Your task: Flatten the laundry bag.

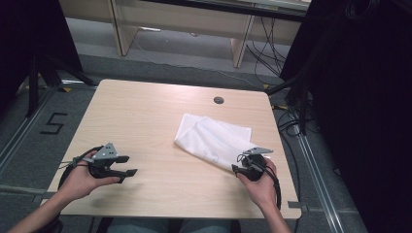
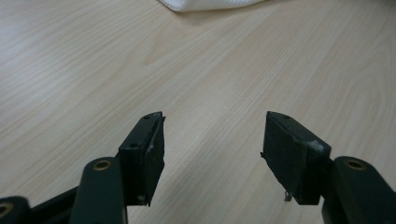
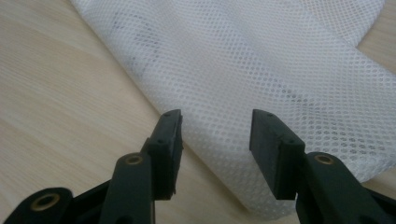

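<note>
High view: fixed above the person's edge of the table, facing forward and down, far enough back to take in the whole tabletop, both hands, and floor and furniture beyond. Left gripper view: rides low on the left gripper, looks along its 2 jaws across bare wood close up, with the edge of the white mesh cloth at its top. Right gripper view: rides on the right gripper, very near the cloth; all 3 views share that cloth and the tabletop.
</note>
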{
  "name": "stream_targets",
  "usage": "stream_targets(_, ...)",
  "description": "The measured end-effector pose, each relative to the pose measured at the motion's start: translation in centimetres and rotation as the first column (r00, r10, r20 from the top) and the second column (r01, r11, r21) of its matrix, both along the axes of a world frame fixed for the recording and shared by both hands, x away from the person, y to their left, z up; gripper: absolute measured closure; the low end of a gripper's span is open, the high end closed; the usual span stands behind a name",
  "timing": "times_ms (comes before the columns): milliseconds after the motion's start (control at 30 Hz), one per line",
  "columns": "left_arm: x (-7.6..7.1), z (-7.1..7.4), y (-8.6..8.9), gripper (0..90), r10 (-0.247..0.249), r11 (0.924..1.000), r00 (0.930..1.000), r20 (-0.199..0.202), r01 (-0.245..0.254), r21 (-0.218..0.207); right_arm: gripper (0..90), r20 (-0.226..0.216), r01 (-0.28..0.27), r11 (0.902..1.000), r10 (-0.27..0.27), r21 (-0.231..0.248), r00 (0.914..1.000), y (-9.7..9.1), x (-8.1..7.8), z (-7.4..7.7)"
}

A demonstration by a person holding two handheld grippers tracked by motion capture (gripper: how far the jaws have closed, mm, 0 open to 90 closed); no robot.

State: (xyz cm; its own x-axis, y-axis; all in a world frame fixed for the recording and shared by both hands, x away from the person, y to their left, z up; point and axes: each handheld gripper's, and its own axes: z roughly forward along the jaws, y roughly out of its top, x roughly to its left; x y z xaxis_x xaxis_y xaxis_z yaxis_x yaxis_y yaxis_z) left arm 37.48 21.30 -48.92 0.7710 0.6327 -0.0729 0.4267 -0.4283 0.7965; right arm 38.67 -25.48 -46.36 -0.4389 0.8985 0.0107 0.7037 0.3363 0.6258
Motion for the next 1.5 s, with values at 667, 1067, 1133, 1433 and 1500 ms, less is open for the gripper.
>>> stream_targets(667, -0.7, -0.3, -0.8, 37.7, -0.068, 0.9946, 0.9973, 0.029, 0.065, 0.08, 55.8, -0.016, 0.171, 0.9853, -0.171, -0.005, 0.9852, -5.1, 4.1, 0.5)
stream_targets(1067, -0.6, -0.8, -1.0, 37.1, -0.071, 0.9968, 0.9974, -0.013, 0.072, 0.034, 51.5, -0.05, 0.269, 0.9632, -0.268, 0.011, 0.9622, -7.6, 7.8, 0.3)
stream_targets(1133, -0.5, -0.8, -0.9, 37.1, -0.082, 0.996, 0.9966, -0.001, 0.082, 0.035, 50.3, -0.063, 0.271, 0.9622, -0.269, 0.028, 0.9612, -7.7, 8.2, -0.3)
stream_targets(1433, -0.8, -0.7, -1.0, 37.0, -0.082, 0.9963, 0.9964, -0.021, 0.083, 0.026, 50.1, -0.089, 0.251, 0.9672, -0.246, 0.04, 0.965, -7.7, 8.3, -1.6)
stream_targets(1500, -0.9, -0.7, -1.0, 37.0, -0.077, 0.9968, 0.9967, -0.024, 0.078, 0.021, 49.9, -0.086, 0.253, 0.9661, -0.248, 0.05, 0.9648, -7.7, 8.4, -1.8)
